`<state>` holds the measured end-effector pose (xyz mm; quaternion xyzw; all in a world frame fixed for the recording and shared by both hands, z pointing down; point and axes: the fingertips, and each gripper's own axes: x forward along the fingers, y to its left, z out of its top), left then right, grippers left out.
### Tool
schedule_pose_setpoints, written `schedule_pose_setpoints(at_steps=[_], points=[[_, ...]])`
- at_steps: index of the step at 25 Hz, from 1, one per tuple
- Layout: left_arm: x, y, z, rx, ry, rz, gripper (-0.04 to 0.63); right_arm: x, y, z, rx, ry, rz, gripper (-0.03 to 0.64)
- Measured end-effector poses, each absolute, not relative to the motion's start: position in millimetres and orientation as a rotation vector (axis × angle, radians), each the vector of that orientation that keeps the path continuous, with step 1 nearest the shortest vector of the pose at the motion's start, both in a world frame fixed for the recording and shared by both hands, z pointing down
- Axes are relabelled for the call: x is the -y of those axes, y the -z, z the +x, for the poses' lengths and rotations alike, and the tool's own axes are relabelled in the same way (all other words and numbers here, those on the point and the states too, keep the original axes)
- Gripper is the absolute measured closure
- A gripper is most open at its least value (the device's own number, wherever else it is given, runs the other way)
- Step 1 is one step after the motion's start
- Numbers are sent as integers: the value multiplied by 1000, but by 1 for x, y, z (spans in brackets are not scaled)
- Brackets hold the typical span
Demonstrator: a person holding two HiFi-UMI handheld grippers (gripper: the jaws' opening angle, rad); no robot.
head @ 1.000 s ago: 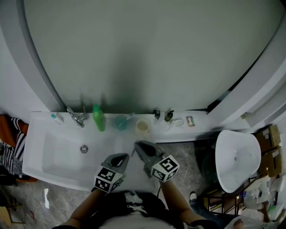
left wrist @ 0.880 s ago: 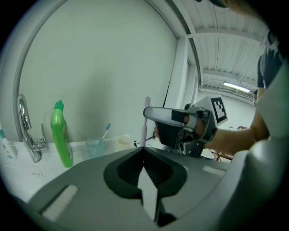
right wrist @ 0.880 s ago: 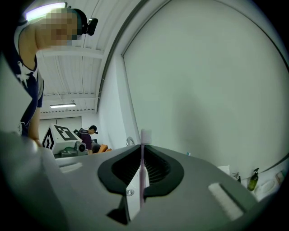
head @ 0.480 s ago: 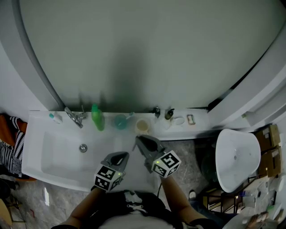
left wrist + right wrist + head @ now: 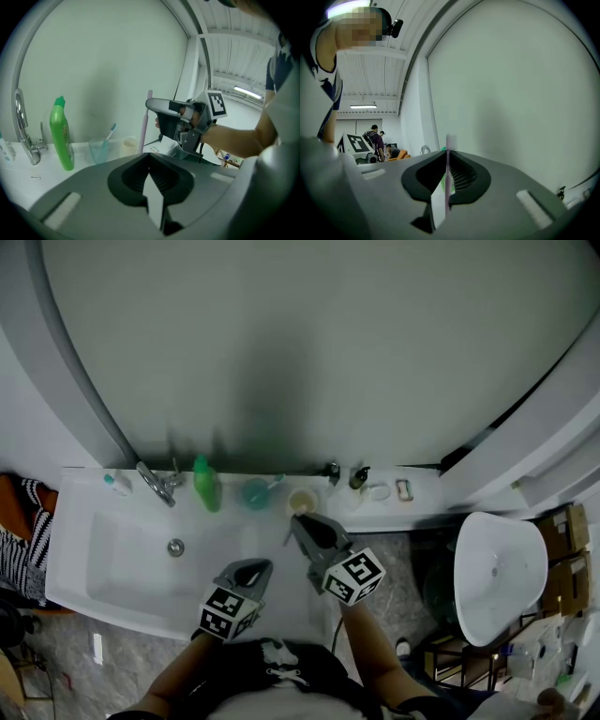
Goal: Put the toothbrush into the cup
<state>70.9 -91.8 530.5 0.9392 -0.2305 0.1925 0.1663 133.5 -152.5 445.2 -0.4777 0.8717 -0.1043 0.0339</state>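
Two grippers show in the lower middle of the head view, above a white desk [image 5: 267, 540] with a sink [image 5: 112, 563] set into it. The right gripper [image 5: 296, 520] is the higher one in the frame, and its tip is just under a cream cup [image 5: 302, 502] that stands on the back ledge. Its fingers [image 5: 461, 176] are clenched on a pink toothbrush [image 5: 448, 183], which stands upright between them with the bristle head on top. In the left gripper view this toothbrush is just right of the cream cup. Its lower end goes down behind the left gripper's body, so I cannot tell if it touches the cup or the desk. It is in the gripper, not inside the cup.

The left gripper [image 5: 263, 566] is lower and more to the left in the head view, near the front edge of the desk. Its fingers [image 5: 129, 176] are pressed together and nothing is between them.

On the back ledge, left of the cream cup, there is a blue-green glass [image 5: 254, 494] with another toothbrush [image 5: 109, 132] leaning in it. Further left are a green bottle [image 5: 206, 487] and then a chrome faucet [image 5: 156, 486]. Right of the cup are small dark bottles [image 5: 357, 478] and a soap dish [image 5: 377, 492]. At the right of the frame, apart from the desk, is a white toilet bowl [image 5: 500, 573]
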Motion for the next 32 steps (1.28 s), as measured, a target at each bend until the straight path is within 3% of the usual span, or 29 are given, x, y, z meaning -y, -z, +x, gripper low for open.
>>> schedule_pose_setpoints(at_steps=[32], points=[[94,-552,63,656,-608,2602,595,209,-453,186,-2606,258,-1634,592]])
